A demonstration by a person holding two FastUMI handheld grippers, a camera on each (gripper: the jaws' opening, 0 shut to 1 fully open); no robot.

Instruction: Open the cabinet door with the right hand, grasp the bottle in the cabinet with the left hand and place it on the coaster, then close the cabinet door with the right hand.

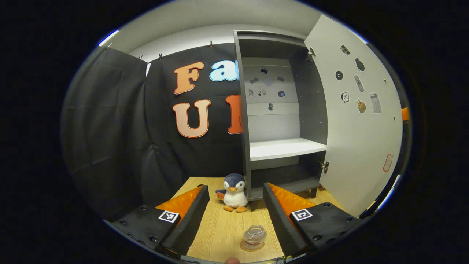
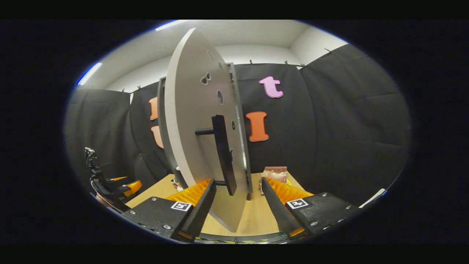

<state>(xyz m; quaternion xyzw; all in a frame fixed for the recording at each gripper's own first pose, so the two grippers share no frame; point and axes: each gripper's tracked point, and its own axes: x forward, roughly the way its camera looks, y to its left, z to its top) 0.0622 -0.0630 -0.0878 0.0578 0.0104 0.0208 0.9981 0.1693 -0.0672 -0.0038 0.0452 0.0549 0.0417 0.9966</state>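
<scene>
The grey cabinet [image 1: 243, 146] stands open, its white shelf [image 1: 287, 148] bare and its door [image 1: 361, 132] swung out to the right. A small clear bottle [image 1: 253, 237] stands upright on the wooden table [image 1: 220, 231], low between my left gripper's fingers and nearer the right one. I cannot tell what lies under it. My left gripper [image 1: 236, 220] is open and touches nothing. In the right gripper view the door [image 2: 190, 128] is almost edge-on, and its black bar handle [image 2: 222, 154] hangs between the spread fingers of my open right gripper [image 2: 236, 200].
A plush penguin [image 1: 234, 192] sits on the table by the cabinet's left front corner. A small brown box [image 2: 274, 173] lies behind the door by the black cloth wall. The other gripper [image 2: 110, 185] is at the far left of the right gripper view.
</scene>
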